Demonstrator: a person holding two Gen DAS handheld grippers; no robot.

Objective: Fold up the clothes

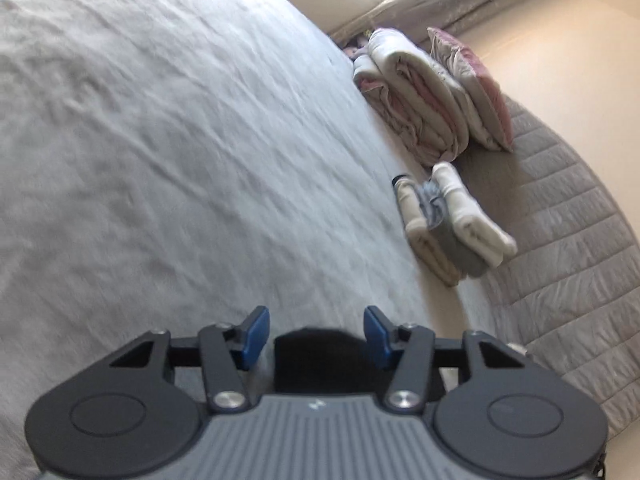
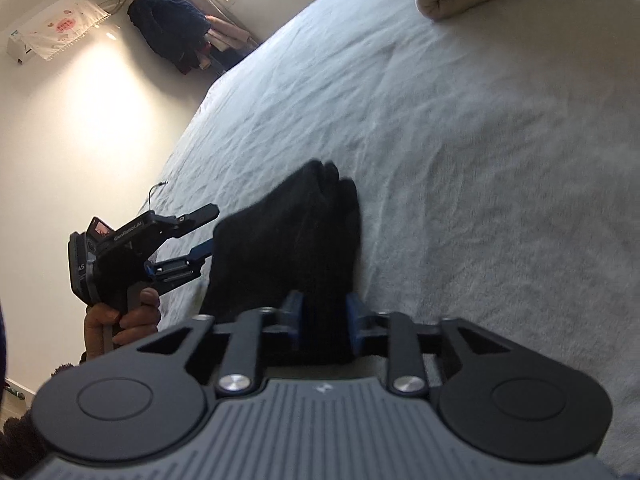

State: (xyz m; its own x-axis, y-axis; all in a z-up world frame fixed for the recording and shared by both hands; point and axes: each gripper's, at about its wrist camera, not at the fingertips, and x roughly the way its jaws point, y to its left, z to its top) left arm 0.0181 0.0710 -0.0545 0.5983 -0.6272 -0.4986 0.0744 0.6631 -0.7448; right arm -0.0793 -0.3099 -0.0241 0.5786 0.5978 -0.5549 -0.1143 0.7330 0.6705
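A black garment lies bunched on the pale bed sheet. My right gripper is over its near end, with the blue pads standing apart and black cloth between them. My left gripper, held by a hand, is at the garment's left edge with its fingers spread. In the left wrist view the left gripper is open, and a dark patch of the garment shows low between its fingers. I cannot see either pair of pads pressing on the cloth.
A stack of folded clothes sits near the quilted headboard, beside a folded quilt and a pillow. The bed sheet stretches wide and wrinkled. A dark jacket hangs by the window wall.
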